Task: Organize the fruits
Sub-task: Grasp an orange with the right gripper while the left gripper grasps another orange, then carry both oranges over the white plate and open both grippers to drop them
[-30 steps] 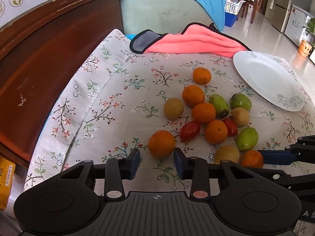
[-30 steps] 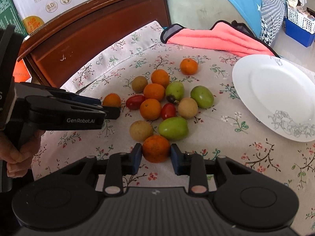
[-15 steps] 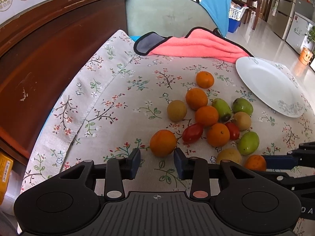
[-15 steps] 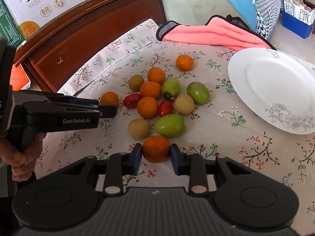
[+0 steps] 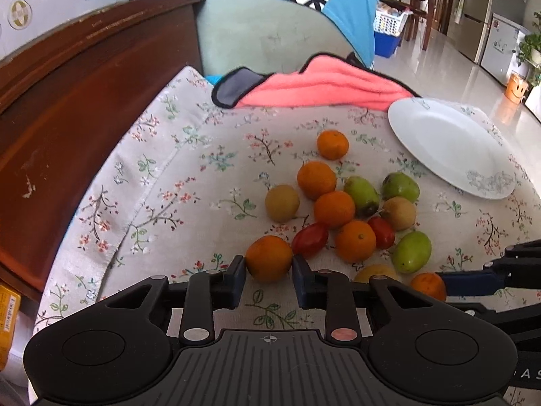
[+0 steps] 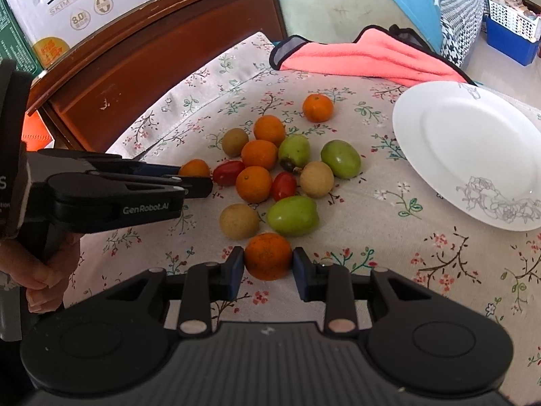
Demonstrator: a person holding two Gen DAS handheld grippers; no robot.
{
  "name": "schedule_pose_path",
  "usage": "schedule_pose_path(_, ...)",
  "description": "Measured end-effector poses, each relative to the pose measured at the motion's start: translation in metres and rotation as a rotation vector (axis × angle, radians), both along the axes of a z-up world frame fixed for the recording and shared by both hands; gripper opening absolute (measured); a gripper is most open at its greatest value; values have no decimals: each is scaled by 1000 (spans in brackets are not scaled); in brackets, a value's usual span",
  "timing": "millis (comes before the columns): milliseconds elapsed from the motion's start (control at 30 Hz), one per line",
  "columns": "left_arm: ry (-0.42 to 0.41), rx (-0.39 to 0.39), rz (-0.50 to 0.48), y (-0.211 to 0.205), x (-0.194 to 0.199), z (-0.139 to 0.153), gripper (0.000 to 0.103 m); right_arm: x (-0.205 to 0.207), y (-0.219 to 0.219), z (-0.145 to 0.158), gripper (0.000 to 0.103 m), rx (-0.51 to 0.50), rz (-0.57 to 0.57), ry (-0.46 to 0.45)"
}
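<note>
The left gripper (image 5: 268, 270) has its jaws closed in on a round orange (image 5: 268, 257) at the 8 o'clock edge of the fruit heap, pads meeting its two sides. The right gripper (image 6: 268, 264) pinches a second orange (image 6: 268, 253) the same way at the heap's 6 o'clock edge. Both fruits sit on the cloth. Neither has a long axis to speak of. In the right wrist view the oblong fruits do: one red tomato (image 6: 228, 173) lies roughly 8-to-2 o'clock, and the other (image 6: 284, 186) stands nearer 7-to-1. There are fourteen pieces in all: six oranges, three green fruits (image 6: 292, 215), three tan round fruits (image 6: 238, 220) and two tomatoes. They rest on a floral tablecloth (image 6: 405, 270). A white plate (image 6: 466, 149) lies at 2 o'clock from the heap, well apart from it, and a pink towel (image 6: 365, 57) is bunched at 12 o'clock. At 10 o'clock a dark wooden board (image 6: 135, 54) runs beside the cloth, with a milk carton (image 6: 101, 0) behind it. A blue basket (image 6: 510, 40) stands on the pale tiled floor (image 5: 439, 67).
</note>
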State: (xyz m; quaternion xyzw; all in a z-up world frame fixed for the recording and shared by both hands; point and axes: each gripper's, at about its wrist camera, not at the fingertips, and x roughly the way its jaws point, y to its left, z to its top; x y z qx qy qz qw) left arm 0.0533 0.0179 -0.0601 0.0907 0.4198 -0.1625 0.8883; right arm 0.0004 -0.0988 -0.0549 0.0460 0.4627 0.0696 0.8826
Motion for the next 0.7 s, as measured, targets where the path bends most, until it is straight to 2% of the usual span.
schedule_pose_path(200, -30, -56, 28, 7, -2, 15, 27, -1, -1, 5, 31, 8, 0, -10)
schedule_pose_path(500, -77, -87, 7, -3, -11, 36, 27, -4, -11, 27, 31, 26, -14, -63)
schedule_pose_path(700, -83, -100, -7, -23, -8, 44, 27, -4, -35, 45, 31, 8, -86, -101)
